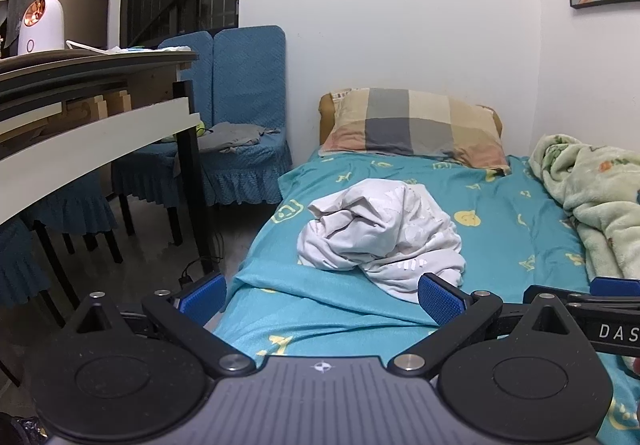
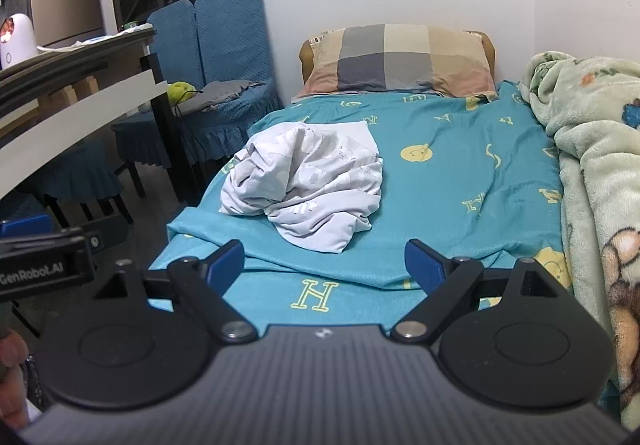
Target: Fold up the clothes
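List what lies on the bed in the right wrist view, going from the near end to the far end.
Open right gripper → yellow letter H on the sheet → crumpled white garment → smiley face print → checked pillow at the wall.

Left hand-held gripper (image 1: 322,299) and right hand-held gripper (image 2: 324,265) spread wide (side by side).

white garment (image 1: 380,233) on teal sheet (image 2: 460,197), yellow letter print; checked pillow (image 1: 416,127); pale green blanket (image 2: 592,149).
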